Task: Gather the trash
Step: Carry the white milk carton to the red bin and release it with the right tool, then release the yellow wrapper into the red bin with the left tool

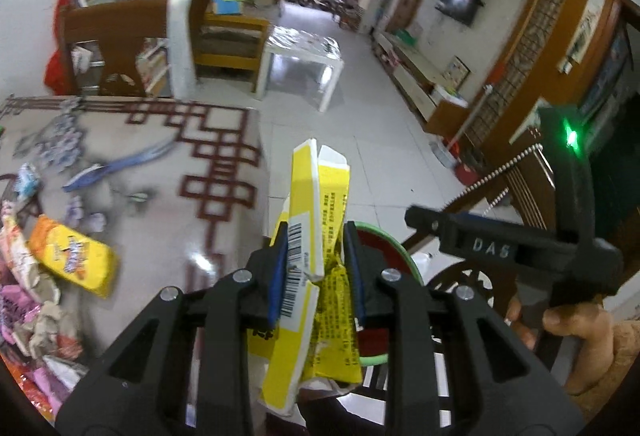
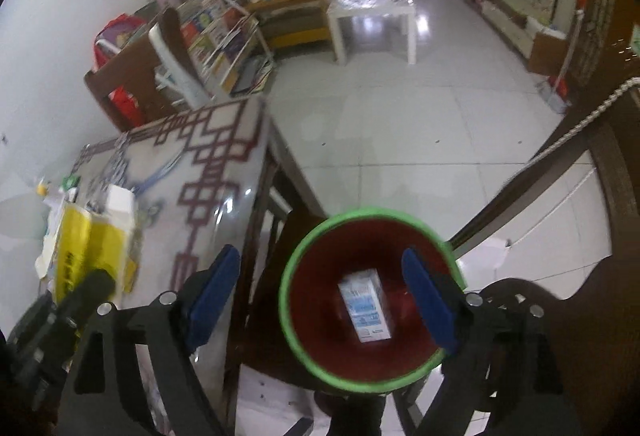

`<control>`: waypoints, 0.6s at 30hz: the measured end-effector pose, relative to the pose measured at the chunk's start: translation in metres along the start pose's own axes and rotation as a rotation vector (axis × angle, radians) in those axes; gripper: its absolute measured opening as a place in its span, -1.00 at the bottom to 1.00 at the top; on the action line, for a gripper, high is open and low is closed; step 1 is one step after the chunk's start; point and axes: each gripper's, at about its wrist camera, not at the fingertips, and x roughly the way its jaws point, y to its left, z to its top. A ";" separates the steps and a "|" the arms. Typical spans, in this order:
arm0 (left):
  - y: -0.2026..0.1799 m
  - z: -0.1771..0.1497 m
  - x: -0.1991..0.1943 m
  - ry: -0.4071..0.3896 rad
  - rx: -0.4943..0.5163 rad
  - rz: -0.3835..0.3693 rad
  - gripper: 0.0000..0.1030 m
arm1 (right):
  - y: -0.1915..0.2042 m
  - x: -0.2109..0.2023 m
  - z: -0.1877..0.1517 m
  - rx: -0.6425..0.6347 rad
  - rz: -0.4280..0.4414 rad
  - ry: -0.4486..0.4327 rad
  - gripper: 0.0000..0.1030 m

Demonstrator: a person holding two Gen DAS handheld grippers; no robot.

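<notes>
While the bin sits below the table edge: sorting partway done
Bin (image 2: 292, 320): red inside, green rim; one small blue-white milk carton (image 2: 365, 310) lies at its bottom.
Left gripper (image 1: 316, 268): clamped on a crushed yellow carton (image 1: 310, 203), near the bin, not yet in.
Right gripper (image 2: 320, 296): jaws wide over the bin, nothing between them.
Left to do: snack wrappers (image 1: 72, 256) heaped on the table (image 1: 168, 171).
Unclear: heap blurred, cut off at frame edge.

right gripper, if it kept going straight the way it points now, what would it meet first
Probably the small white and blue carton lying inside the green-rimmed red bin. The right gripper is open, with nothing between its fingers, though depth is hard to judge.
</notes>
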 end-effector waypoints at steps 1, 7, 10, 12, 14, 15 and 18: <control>-0.004 0.000 0.005 0.007 0.011 -0.013 -0.48 | -0.005 -0.003 0.001 0.019 -0.007 -0.012 0.57; -0.032 0.008 0.024 0.030 0.080 -0.056 -0.42 | -0.044 -0.022 0.011 0.174 -0.071 -0.112 0.60; -0.041 0.011 0.029 0.022 0.103 -0.066 0.00 | -0.059 -0.030 0.014 0.245 -0.086 -0.147 0.60; -0.045 0.012 0.026 0.001 0.116 -0.059 0.27 | -0.063 -0.036 0.015 0.255 -0.102 -0.171 0.61; -0.048 0.014 0.025 -0.008 0.128 -0.057 0.33 | -0.061 -0.039 0.016 0.243 -0.110 -0.188 0.62; -0.048 0.015 0.023 -0.010 0.133 -0.053 0.37 | -0.058 -0.041 0.016 0.230 -0.113 -0.196 0.64; -0.043 0.018 0.012 -0.027 0.129 -0.037 0.41 | -0.051 -0.045 0.017 0.196 -0.113 -0.208 0.68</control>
